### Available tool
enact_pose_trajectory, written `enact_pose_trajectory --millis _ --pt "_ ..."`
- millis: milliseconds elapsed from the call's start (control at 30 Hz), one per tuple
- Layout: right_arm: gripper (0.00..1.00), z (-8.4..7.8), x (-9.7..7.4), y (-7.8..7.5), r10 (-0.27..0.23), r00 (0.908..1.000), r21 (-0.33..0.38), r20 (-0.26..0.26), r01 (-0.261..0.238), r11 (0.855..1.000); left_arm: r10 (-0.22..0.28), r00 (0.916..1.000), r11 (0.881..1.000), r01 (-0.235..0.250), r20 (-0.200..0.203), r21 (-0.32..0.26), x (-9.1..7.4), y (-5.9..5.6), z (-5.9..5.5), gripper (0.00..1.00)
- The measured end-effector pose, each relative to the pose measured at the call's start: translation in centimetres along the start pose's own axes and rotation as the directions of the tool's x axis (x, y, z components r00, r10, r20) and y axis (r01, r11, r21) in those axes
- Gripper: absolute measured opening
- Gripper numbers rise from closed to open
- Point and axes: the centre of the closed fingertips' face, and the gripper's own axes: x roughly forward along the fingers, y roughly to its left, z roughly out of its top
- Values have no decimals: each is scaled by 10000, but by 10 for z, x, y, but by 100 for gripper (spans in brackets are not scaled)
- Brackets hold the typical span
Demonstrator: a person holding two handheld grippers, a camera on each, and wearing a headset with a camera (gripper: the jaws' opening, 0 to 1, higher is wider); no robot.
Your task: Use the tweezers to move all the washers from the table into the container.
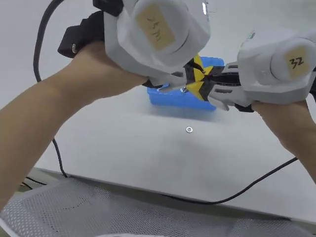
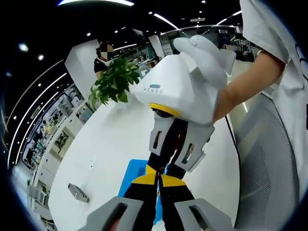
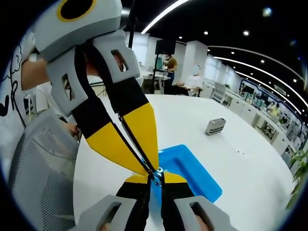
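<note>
One washer [image 1: 189, 130], likely light and slippery, lies centre-frame on the worktop [image 1: 123, 153]; nip its rim. Your left tool [image 3: 150, 166] clamps the tweezers [image 3: 138, 144]; right tool [image 3: 155, 185] narrow, grip unclear.

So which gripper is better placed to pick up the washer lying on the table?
The left gripper. Its fingers clamp the tweezers, tips at the container; the washer lies just short of it.

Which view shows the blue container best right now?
Right gripper view: the container lies open beyond the jaws, rim and floor plain. The head view gives its front wall and a far corner; the left gripper view, a blue strip behind the right gripper.
</note>
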Motion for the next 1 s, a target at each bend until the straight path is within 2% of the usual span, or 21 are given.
enact_pose_trajectory --millis 200,367,667,900,1000 --pt "4 -9 7 -8 -118 9998 137 -161 120 9998 21 10000 9994 -21 19 -343 11 7 -6 0" --pt "4 -20 16 -9 -183 9991 366 -391 197 9991 -24 9999 9984 16 -133 -559 22 3 -14 0" --pt "4 -29 25 -14 -316 9983 826 -491 355 9959 -25 9998 9945 7 -175 -1047 33 9 -24 0" --pt "4 -37 33 -18 -425 9949 523 -911 474 9975 178 9996 9887 -210 -229 -1482 37 12 -32 0" --pt "4 -39 36 -21 -447 9939 436 -1005 493 9978 263 9994 9847 -298 -225 -1717 37 12 -29 0"
